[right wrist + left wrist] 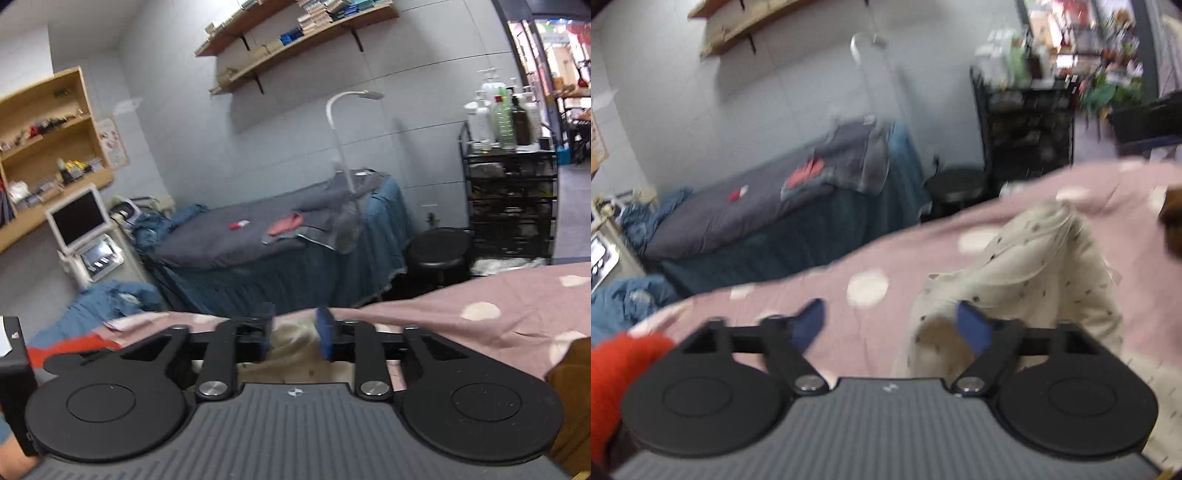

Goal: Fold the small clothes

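Pink dotted bedspread point(820, 288) underfoot of both tools, nearest. Left gripper point(892, 325) spread wide — blue pads clear of cloth, nothing pinched. Cream speckled garment point(1027, 280) crumpled on the bedspread, just beyond and beside the left gripper's right-hand pad. Right gripper point(293, 338) parted too, empty, cream fabric showing below its gap. Red cloth point(613, 369) at the bedspread's left edge. Farther off past the bedspread — grey massage bed point(236, 240), black stool point(439, 254).
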